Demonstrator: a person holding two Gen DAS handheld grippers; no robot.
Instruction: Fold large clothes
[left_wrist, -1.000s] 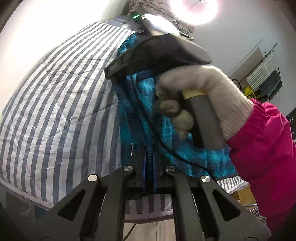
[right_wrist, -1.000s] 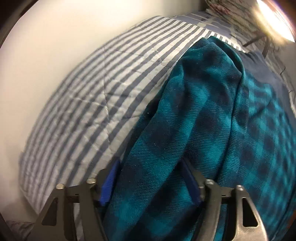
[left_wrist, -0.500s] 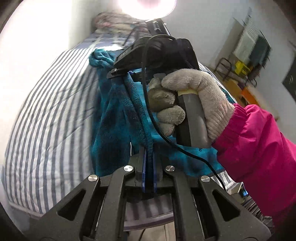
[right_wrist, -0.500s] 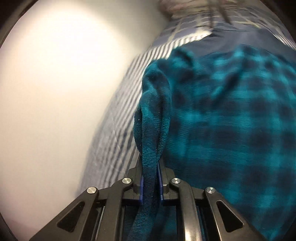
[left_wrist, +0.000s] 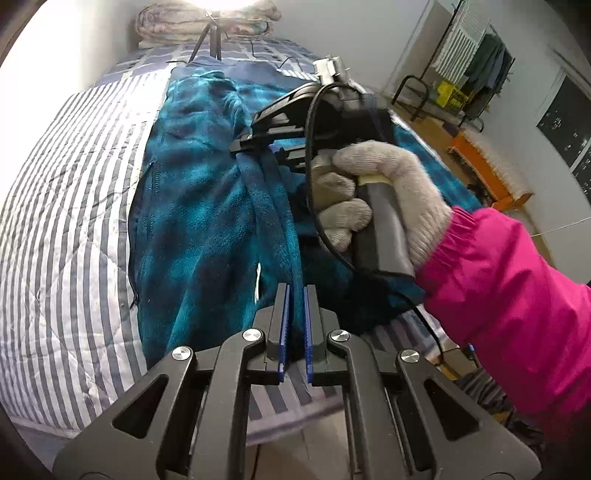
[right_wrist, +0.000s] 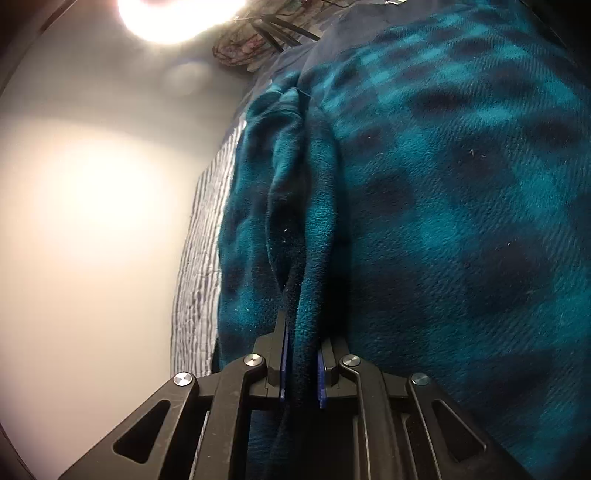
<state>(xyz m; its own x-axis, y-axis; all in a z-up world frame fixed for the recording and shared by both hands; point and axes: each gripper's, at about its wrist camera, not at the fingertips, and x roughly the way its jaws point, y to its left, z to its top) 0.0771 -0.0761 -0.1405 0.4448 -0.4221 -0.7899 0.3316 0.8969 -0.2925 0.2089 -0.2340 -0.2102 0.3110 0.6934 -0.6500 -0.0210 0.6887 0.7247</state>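
A large teal and dark plaid fleece garment (left_wrist: 192, 206) lies on the striped bed cover (left_wrist: 62, 221). My left gripper (left_wrist: 294, 295) is shut on a rolled edge of the garment at its near end. My right gripper (left_wrist: 255, 142) shows in the left wrist view, held by a gloved hand, shut on the same edge farther up. In the right wrist view the right gripper (right_wrist: 301, 332) pinches a thick fold of the garment (right_wrist: 461, 206). The edge runs taut between both grippers.
A tripod (left_wrist: 207, 40) and a bundled blanket (left_wrist: 207, 22) stand at the bed's head under a bright lamp. A white wall (right_wrist: 92, 221) runs along the bed's left side. A drying rack (left_wrist: 472, 48) and an orange stand (left_wrist: 487, 166) are at the right.
The right gripper closed on the garment fold a second ago. Both grippers have since lifted and drawn the edge over the garment, toward the right of the bed.
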